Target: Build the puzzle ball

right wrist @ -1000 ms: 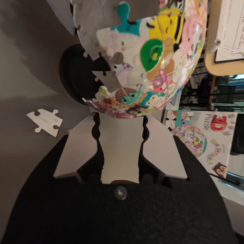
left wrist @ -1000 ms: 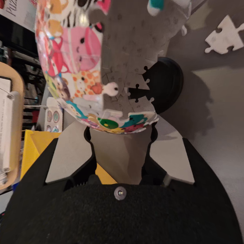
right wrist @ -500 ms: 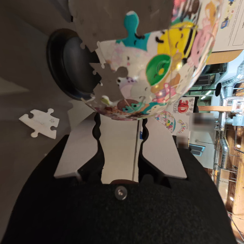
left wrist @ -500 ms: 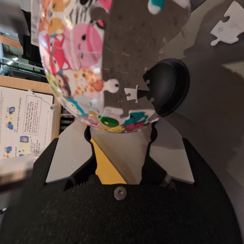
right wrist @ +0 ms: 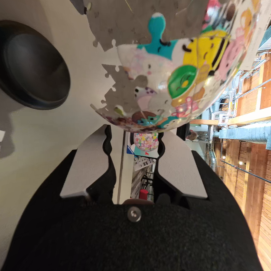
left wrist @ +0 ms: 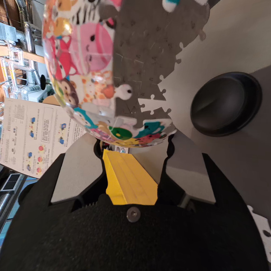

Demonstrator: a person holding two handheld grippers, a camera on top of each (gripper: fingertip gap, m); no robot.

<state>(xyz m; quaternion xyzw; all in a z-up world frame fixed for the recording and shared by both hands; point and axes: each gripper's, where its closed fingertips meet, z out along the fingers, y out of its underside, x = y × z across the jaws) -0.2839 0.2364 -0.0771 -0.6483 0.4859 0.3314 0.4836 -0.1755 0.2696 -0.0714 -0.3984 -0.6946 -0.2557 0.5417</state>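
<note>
Both my left gripper (left wrist: pixel 134 140) and right gripper (right wrist: pixel 134 130) pinch the puzzle ball's (left wrist: pixel 90 70) lower rim. Below the ball lies a yellow bin (left wrist: pixel 129 176); beside it, a black stand (left wrist: pixel 225 104). The ball is unfinished, its grey inside showing.

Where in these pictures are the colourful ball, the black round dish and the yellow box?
puzzle ball (left wrist: pixel 90 61), left wrist view, pink printed shell.
black round dish (left wrist: pixel 225 104), left wrist view, hollow centre.
yellow box (left wrist: pixel 129 178), left wrist view, ribbed side.
</note>
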